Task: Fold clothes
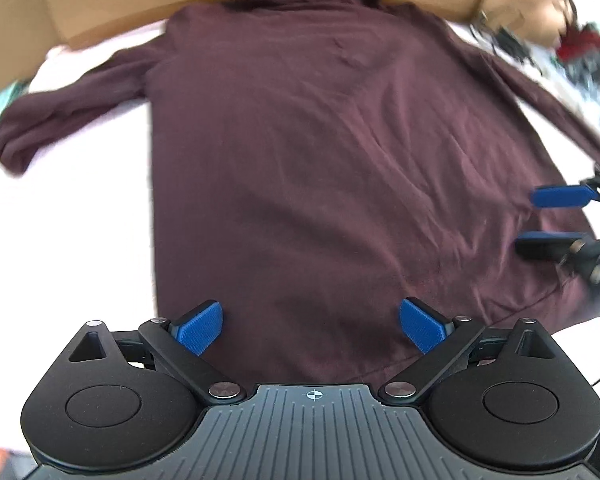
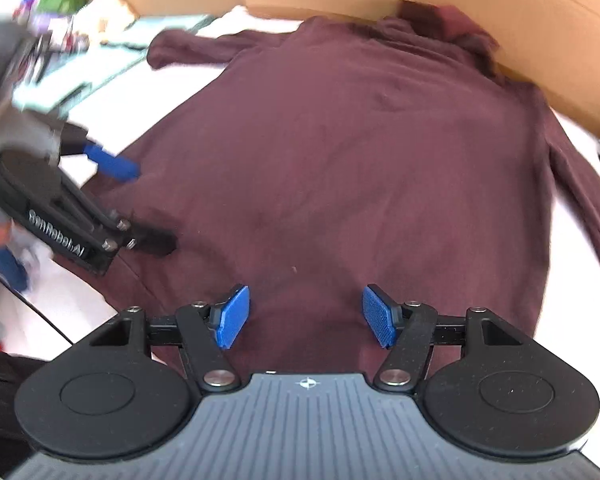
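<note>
1. Table [image 1: 80, 248]: white, with box [image 1: 100, 4] at far edge.
2. Shirt [image 1: 320, 168]: maroon, spread flat on table, collar against box, sleeves out sideways.
3. Left gripper [image 1: 310, 326]: spread wide, empty, above hem.
4. Right gripper [image 2: 306, 316]: released, empty, above hem.
5. Advice: pinch hem corners evenly, lift together, fold toward collar, avoid bunching.

A white table [image 1: 80, 240] fills the lower ground in both views, brightly and evenly lit. Along its far edge stands a cardboard box [image 1: 112, 4], its brown wall spanning most of the width. At the far left corner lies a pale green sheet [image 2: 112, 60]; at the far right corner sits a blurred clutter [image 1: 580, 52] of dark and red items.
</note>
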A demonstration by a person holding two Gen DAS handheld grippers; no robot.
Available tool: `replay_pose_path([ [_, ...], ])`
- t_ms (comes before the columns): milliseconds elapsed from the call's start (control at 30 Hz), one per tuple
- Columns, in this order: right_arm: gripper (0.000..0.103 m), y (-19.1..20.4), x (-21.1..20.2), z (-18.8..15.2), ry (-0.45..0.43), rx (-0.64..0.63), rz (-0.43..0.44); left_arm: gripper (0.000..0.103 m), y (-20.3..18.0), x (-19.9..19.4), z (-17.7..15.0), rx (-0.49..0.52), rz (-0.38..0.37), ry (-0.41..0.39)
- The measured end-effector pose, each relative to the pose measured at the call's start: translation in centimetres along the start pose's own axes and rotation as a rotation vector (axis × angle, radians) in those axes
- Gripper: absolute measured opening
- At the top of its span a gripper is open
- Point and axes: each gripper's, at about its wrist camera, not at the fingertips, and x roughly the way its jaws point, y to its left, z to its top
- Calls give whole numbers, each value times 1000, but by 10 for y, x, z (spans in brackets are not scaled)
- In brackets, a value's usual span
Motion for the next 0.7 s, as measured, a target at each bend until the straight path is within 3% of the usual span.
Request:
replay_pose_path([
  [133, 71, -39, -32, -4, -64, 217, -36, 101, 35, -15, -5, -141, 9, -34],
  [233, 72, -67, -44, -15, -84, 350, -51, 100, 70, -10, -12, -266, -66, -27],
  [367, 73, -98, -48, -37, -98, 525, -35, 101, 102, -6, -17, -376, -223, -61],
  [500, 73, -117, -45, -55, -70, 640, 28, 100, 113, -4, -18, -377, -332, -62],
  [700, 75, -117, -37, -62, -29, 648, 101, 99, 100, 1, -17, -326, -461, -20],
])
